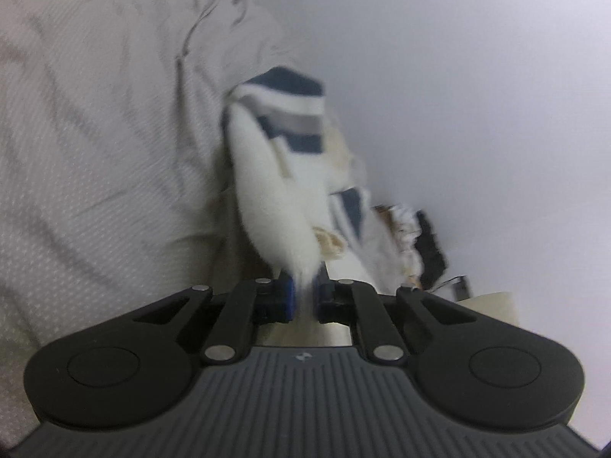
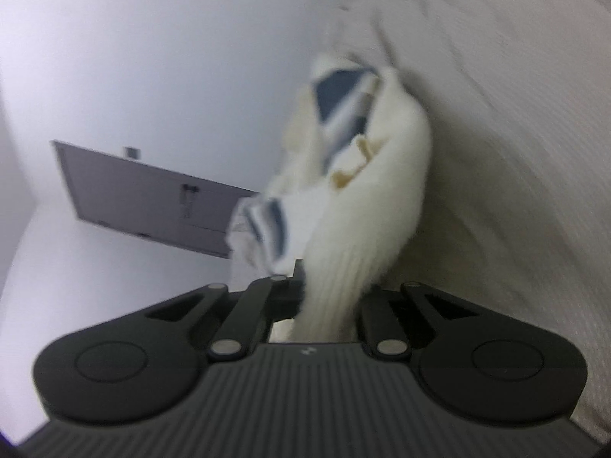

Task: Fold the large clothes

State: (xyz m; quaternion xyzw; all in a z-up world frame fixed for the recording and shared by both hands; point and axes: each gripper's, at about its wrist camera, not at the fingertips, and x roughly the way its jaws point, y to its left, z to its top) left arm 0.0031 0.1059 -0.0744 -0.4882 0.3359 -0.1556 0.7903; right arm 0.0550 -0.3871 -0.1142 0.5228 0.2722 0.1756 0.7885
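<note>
Both hand-held grippers pinch a fluffy white knit garment [image 1: 275, 198] with navy stripes: left hand-held gripper [image 1: 302, 294], right hand-held gripper [image 2: 328, 297]. A wrinkled pale bedsheet [image 1: 95, 133] fills the left of the left view.

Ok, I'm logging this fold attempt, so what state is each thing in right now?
Left gripper: shut on the white knit garment.
Right gripper: shut on the white knit garment.
White knit garment: bunched and hanging, white ribbed edge pinched at both ends, navy and grey stripes showing, blurred.
Pale bedsheet: wrinkled, spread beneath.
Grey panel: shows tilted in the right wrist view; too blurred to tell more.
</note>
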